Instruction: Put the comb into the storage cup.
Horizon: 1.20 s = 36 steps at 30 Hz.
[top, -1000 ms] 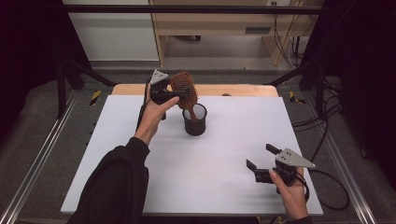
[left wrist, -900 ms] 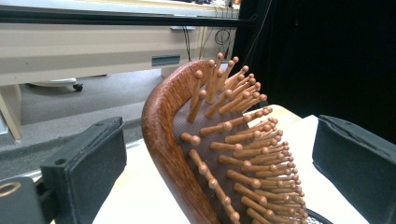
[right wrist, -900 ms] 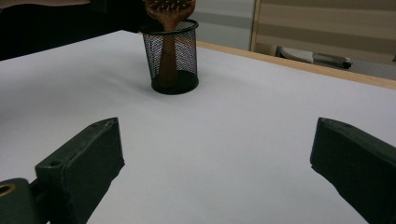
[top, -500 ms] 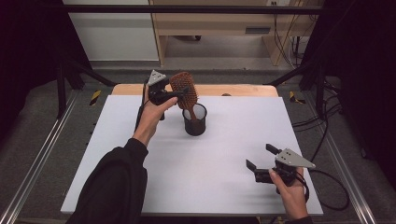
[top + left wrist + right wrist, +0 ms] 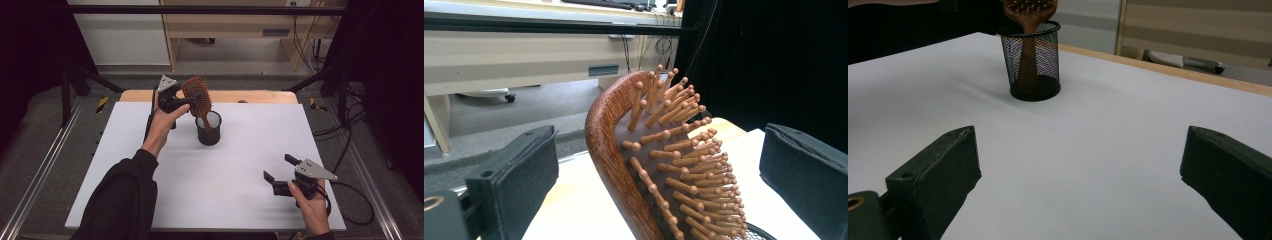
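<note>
Nothing moved: left claw [image 5: 192,101] wide open around hairbrush [image 5: 196,97].

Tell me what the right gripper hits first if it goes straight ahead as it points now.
Probably the mesh cup holding the brush. The right gripper is open with bare table before it, but the cup sits left of centre, so it might just miss.

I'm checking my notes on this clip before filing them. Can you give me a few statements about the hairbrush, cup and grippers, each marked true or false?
1. The wooden hairbrush stands handle-down in the black mesh cup. True.
2. The left gripper is clamped shut on the brush. False: its jaws stand open on either side of the brush head.
3. The right gripper is open and holds nothing. True.
4. The cup lies tipped on its side. False: it stands upright on the white table.
</note>
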Each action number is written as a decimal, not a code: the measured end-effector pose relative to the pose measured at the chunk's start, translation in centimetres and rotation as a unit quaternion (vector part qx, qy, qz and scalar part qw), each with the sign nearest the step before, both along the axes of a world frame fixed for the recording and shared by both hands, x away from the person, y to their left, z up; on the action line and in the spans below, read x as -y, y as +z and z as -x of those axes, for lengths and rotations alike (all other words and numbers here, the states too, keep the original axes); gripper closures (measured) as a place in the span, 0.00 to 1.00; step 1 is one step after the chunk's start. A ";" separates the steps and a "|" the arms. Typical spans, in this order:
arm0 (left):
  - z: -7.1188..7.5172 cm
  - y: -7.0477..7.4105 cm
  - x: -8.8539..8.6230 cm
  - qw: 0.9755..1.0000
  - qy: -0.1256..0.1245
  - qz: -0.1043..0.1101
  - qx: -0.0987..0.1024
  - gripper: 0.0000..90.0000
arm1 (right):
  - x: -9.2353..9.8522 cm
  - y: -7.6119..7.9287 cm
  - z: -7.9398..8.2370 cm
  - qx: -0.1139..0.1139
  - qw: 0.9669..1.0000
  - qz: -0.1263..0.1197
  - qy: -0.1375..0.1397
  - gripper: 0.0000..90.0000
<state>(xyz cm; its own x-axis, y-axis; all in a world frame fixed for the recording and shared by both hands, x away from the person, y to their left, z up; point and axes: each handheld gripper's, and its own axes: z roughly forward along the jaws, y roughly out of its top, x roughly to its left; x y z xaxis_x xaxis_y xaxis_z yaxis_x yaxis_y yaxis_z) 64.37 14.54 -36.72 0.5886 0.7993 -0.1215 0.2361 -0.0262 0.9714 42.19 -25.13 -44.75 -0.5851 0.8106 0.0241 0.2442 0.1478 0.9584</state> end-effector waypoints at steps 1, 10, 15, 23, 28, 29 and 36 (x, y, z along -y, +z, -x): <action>0.1 0.0 0.0 1.000 0.001 -0.001 0.000 0.03 | 0.0 0.0 0.0 0.000 1.000 0.001 0.000 0.03; 0.7 0.1 -0.6 1.000 0.010 0.003 0.006 0.03 | 0.0 0.0 0.0 -0.001 1.000 -0.002 0.000 0.03; 1.3 0.3 -1.1 1.000 0.013 0.009 0.011 0.03 | 0.0 0.0 0.0 0.001 1.000 0.002 0.000 0.03; 2.5 0.6 -1.9 1.000 0.020 0.015 0.019 0.03 | 0.0 0.0 0.0 0.001 1.000 0.001 -0.001 0.03; 3.6 0.9 -2.5 0.999 0.024 0.015 0.027 0.03 | 0.0 0.1 0.0 0.001 1.000 0.002 -0.002 0.03; 3.8 0.9 -2.7 0.999 0.025 0.016 0.028 0.03 | 0.0 0.1 0.0 0.001 1.000 0.002 -0.002 0.03; 5.4 0.8 -3.9 0.999 0.031 0.022 0.034 0.02 | 0.0 0.1 0.1 0.002 1.000 0.003 -0.002 0.03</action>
